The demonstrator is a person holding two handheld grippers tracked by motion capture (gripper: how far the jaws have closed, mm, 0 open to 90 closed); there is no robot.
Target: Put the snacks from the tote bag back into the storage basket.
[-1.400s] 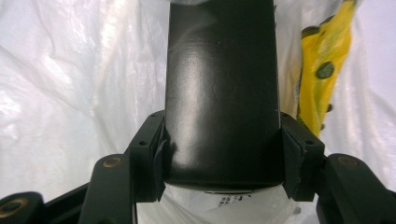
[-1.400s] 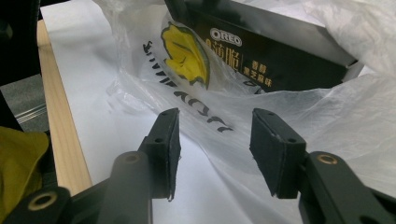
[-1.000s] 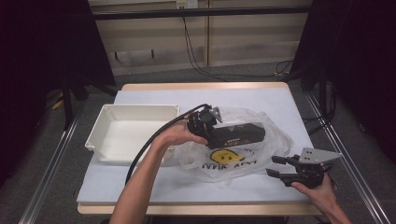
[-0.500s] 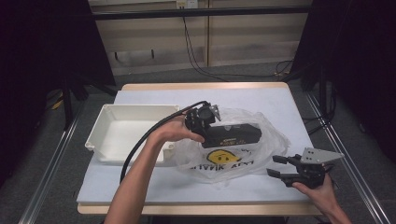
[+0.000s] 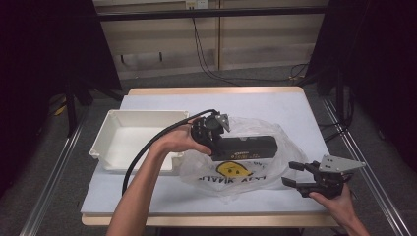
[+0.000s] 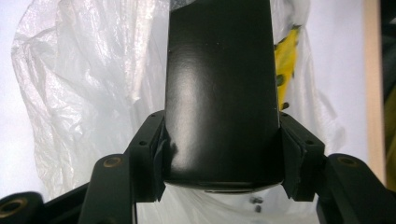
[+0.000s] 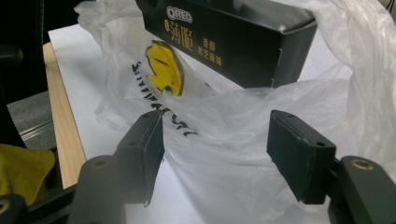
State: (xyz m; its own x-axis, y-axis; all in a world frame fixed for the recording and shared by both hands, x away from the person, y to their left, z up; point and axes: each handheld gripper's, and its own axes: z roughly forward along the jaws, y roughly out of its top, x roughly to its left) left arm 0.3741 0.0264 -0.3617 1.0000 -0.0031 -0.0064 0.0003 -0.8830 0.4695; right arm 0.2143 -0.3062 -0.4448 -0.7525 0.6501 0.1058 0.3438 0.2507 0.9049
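The left gripper (image 5: 212,132) clamps one end of the box (image 5: 246,146), whose long axis runs rightward over the bag (image 5: 255,172). The right gripper (image 5: 295,174), jaws just opening and apart, faces the bag's near edge.

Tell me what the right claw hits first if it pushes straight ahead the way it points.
Most likely the plastic bag: its crumpled film lies right beyond the open right claw, apparently not yet between the pads. The black box sits farther back and higher, so the bag comes first, though depth is hard to judge.
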